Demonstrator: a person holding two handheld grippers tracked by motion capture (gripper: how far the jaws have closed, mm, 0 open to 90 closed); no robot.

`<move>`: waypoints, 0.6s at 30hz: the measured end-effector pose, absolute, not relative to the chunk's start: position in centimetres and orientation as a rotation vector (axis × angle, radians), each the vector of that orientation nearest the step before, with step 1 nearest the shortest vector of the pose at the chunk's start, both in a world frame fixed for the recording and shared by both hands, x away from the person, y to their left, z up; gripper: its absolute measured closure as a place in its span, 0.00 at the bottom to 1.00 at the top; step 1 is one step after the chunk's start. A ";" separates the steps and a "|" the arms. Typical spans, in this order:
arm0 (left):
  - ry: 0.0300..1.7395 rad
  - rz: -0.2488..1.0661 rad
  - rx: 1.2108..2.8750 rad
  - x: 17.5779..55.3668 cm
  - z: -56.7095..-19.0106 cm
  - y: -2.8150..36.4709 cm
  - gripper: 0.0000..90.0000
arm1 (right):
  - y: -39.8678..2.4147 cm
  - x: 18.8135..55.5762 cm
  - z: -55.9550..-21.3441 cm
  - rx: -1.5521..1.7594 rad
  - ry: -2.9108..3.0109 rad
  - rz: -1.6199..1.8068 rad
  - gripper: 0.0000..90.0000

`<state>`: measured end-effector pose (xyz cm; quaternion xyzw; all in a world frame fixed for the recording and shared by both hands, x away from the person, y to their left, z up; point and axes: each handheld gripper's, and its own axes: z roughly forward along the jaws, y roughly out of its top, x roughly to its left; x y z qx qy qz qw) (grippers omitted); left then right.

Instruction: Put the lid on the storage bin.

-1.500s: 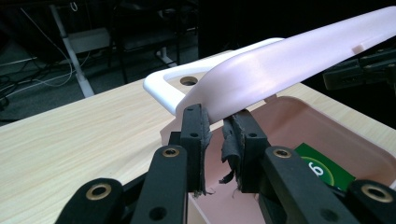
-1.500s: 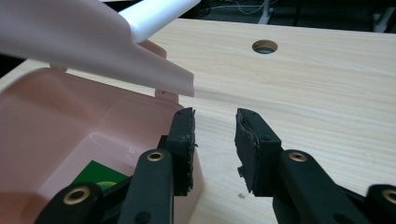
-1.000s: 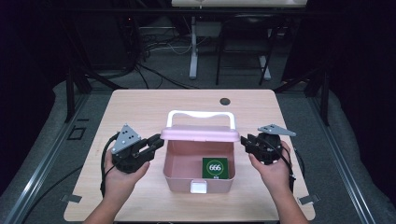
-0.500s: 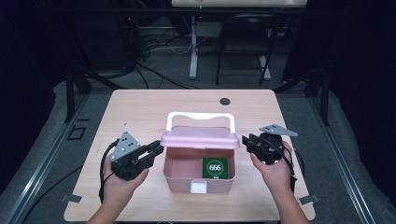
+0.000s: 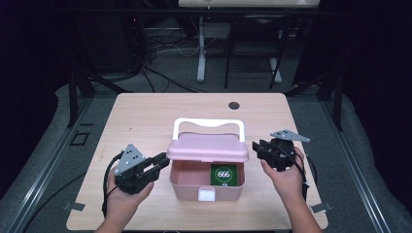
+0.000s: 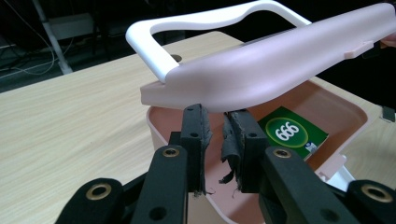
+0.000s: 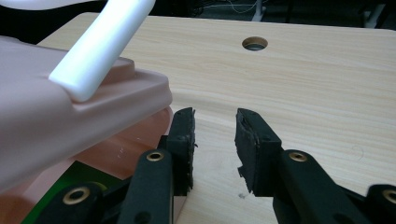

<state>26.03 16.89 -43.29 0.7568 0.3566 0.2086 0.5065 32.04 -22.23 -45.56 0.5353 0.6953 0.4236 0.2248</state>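
A pink box (image 5: pixel 187 187) stands in the middle of the table, its lid (image 5: pixel 208 147) half raised and its white handle (image 5: pixel 209 122) standing up behind. Inside lies a green card (image 5: pixel 223 174) marked 666, seen too as the card (image 6: pixel 292 133). My left gripper (image 5: pixel 163 161) is shut with nothing between its jaws, and the left gripper (image 6: pixel 217 116) has its tips just under the lid's (image 6: pixel 261 70) left edge. My right gripper (image 5: pixel 256 148) is open and holds nothing. It sits beside the lid's right corner, and the right gripper (image 7: pixel 215 114) is over bare wood.
The wooden table (image 5: pixel 145 121) has a round cable hole (image 5: pixel 234 105) near its far edge. A white latch (image 5: pixel 207 195) sits on the box's front wall. Dark floor, cables and stand legs lie beyond the table.
My left gripper has drawn back a little toward the person, and the lid has tipped lower over the box. The right gripper has stayed where it was.
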 end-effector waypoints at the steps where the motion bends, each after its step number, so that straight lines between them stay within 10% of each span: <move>1: 0.857 0.501 1.830 26.0 -43.4 16.9 0.86 | -22.2 32.1 -45.6 1.476 1.912 1.171 0.75; 18: 0.854 0.483 1.851 24.8 -44.6 17.1 0.86 | -22.2 32.1 -45.8 1.475 1.906 1.172 0.75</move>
